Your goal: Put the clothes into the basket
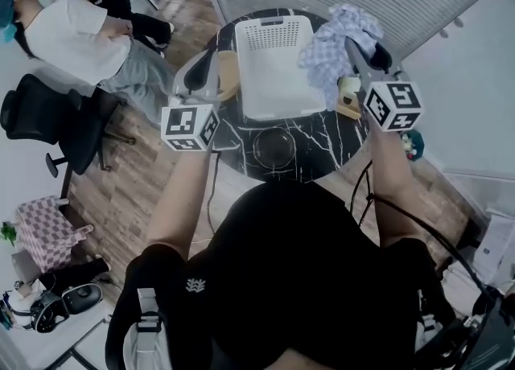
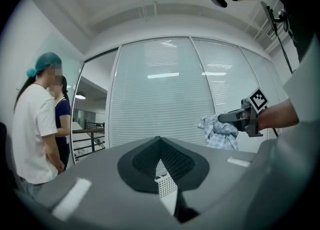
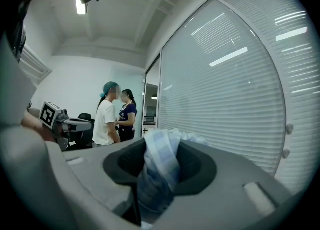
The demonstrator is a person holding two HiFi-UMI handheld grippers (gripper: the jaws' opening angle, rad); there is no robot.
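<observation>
**Cloth is up in the air, but not really over the basket**

The right tongs (image 1: pixel 364 48) are clamped on a bunch of the checked cloth (image 1: pixel 334 39). It hangs over the far right part of the bench (image 1: pixel 322 151), just beside the right rim of the basket (image 1: pixel 282 79) rather than above its middle. The basket looks empty. The left tongs (image 1: pixel 205 67) hover off its left side, spread just a crack, pinching nothing as far as I can see.

What could go wrong, imo: let go here and the cloth probably lands on the rim or slides down onto the bench, maybe onto the small tan item (image 1: pixel 349 103) next to the basket. It's a loose bundle too, so a trailing end could drape over the edge even from a better spot. And the glass bowl (image 1: pixel 274 147) sits right in front of the basket, so a low arm could knock it.

Views: only the head view shows where the basket is against the cloth. The right gripper view is the 1 that shows the grip itself, a fold of fabric wedged between the pads (image 3: pixel 200 166). The left gripper view gives a side look, with the cloth dangling off the right tongs against the blinds (image 2: pixel 165 89). It also shows a scrap of perforated white in its own gap, which I read as basket wall beyond, not a grip. Both gripper views catch 2 people (image 3: pixel 107 116) standing by.
</observation>
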